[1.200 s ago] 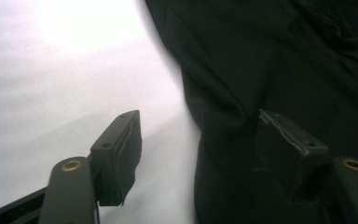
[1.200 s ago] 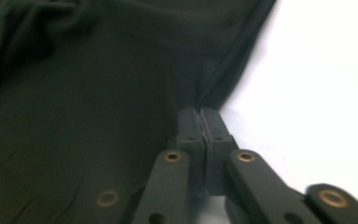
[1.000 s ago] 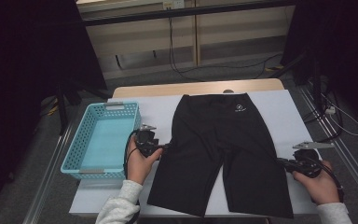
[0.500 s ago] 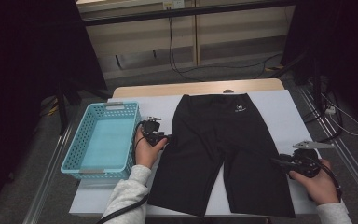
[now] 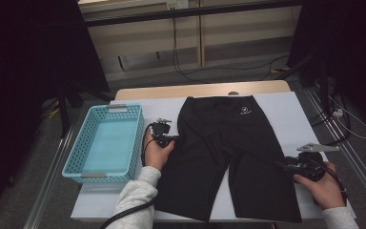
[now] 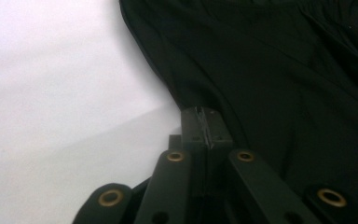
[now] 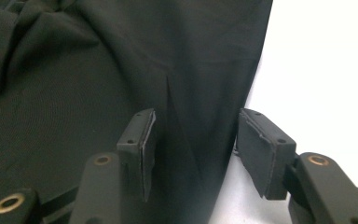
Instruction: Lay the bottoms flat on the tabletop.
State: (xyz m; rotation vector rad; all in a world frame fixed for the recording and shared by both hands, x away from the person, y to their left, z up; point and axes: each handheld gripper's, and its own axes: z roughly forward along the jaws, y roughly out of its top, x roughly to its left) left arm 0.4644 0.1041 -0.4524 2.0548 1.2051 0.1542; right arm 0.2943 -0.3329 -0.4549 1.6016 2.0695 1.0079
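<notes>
- The worktop, covered in white, is carrying everything; bare white is showing beyond the waistband, along the right side and in a narrow strip at the near edge, so there is room to fold or slide cloth there.
- The black shorts are lying flat in the middle of the worktop, waistband at the far side and both legs running toward the person, the hems nearly reaching the near edge. They are looking light, soft and limp with a slightly smooth knit, so they are likely to drape and sag from whatever point is pinched, not hold a shape. The outer side seams and the hems are looking like the soundest places to take hold, since a doubled edge gives the fingers something to bite.
- The blue basket is standing just left of the shorts, crowding that side; a leftward sweep is likely to bump its rim.
- The left gripper is sitting at the left outer edge of the shorts, its fingers having just been closing and now pressed together on that edge.
- The right gripper is resting at the right leg's outer edge, its fingers having just been opening and now standing partly apart astride the seam, pads not pressing.
</notes>
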